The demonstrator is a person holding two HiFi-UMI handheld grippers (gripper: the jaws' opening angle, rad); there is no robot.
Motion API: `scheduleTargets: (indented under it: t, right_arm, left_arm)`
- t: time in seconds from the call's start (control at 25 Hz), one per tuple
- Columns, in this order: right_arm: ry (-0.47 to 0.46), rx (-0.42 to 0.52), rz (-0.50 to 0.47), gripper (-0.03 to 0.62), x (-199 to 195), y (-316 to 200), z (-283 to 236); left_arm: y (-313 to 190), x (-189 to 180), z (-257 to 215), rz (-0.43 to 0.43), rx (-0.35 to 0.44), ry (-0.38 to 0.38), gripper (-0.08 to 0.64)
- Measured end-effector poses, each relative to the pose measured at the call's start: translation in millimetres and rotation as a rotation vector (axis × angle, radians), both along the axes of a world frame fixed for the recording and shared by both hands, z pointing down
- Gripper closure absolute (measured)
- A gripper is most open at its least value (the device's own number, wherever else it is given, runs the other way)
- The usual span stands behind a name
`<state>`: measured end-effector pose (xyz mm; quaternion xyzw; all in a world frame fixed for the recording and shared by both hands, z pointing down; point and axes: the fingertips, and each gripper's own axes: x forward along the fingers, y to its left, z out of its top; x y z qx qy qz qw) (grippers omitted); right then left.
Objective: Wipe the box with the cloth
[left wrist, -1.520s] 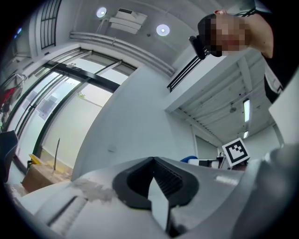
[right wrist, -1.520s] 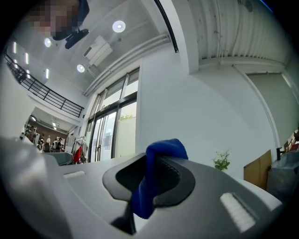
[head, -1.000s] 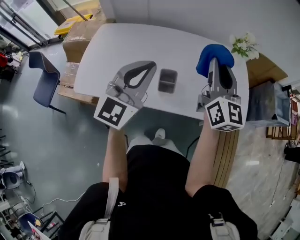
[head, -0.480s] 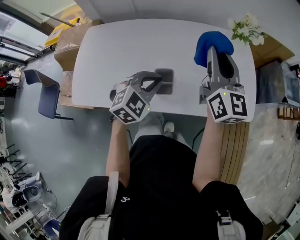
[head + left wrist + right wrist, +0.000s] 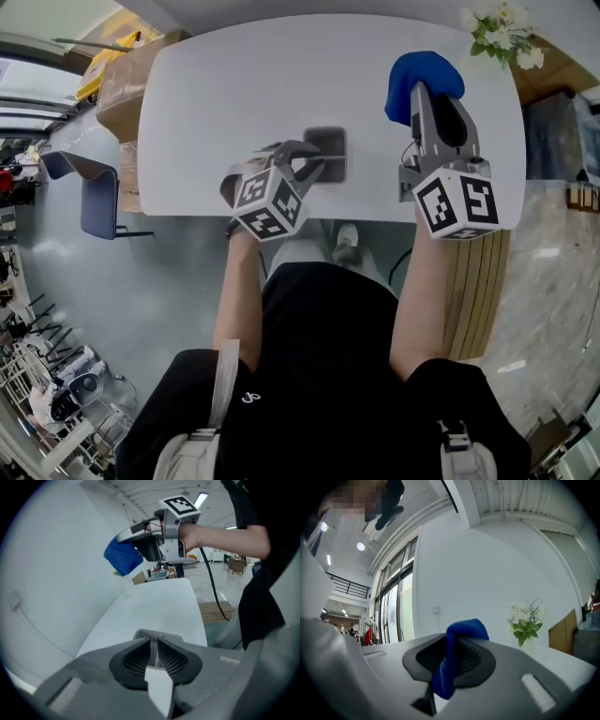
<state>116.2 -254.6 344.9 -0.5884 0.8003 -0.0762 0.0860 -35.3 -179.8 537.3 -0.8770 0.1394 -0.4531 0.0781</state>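
A small grey box [image 5: 328, 145] stands on the white table [image 5: 234, 94] near its front edge. My left gripper [image 5: 316, 162] reaches it from the left, and its jaws are shut on the box's thin wall [image 5: 140, 633], seen between the ribbed pads in the left gripper view. My right gripper [image 5: 425, 96] hovers over the table's right side, shut on a blue cloth [image 5: 422, 73] that bunches over its tips. The same blue cloth [image 5: 461, 631] hangs between the jaws in the right gripper view. From the left gripper view the blue cloth [image 5: 123, 557] shows up in the air, apart from the box.
A bunch of white flowers [image 5: 502, 42] stands at the table's far right corner. Cardboard boxes [image 5: 117, 84] and a blue chair [image 5: 89, 192] sit on the floor to the left. Wooden boards [image 5: 478, 281] lie right of the person's legs.
My left gripper moved right from beside the box and its jaws closed onto the box's wall. The right gripper kept the blue cloth and stayed over the table's right side.
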Motion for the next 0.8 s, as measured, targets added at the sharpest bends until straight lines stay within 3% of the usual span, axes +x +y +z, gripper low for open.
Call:
scheduleTargets:
  t: [0.16,0.8]
  right_arm:
    - [-0.003,-0.019,0.009,0.543,4,-6,8]
    - [-0.005,-0.072,0.058,0.543,28,-14,34]
  left_arm:
    - [2,1,23,0.066,-0.007,-0.119,0.485]
    - [-4,6,83,0.113,-0.094,-0.313,0.471]
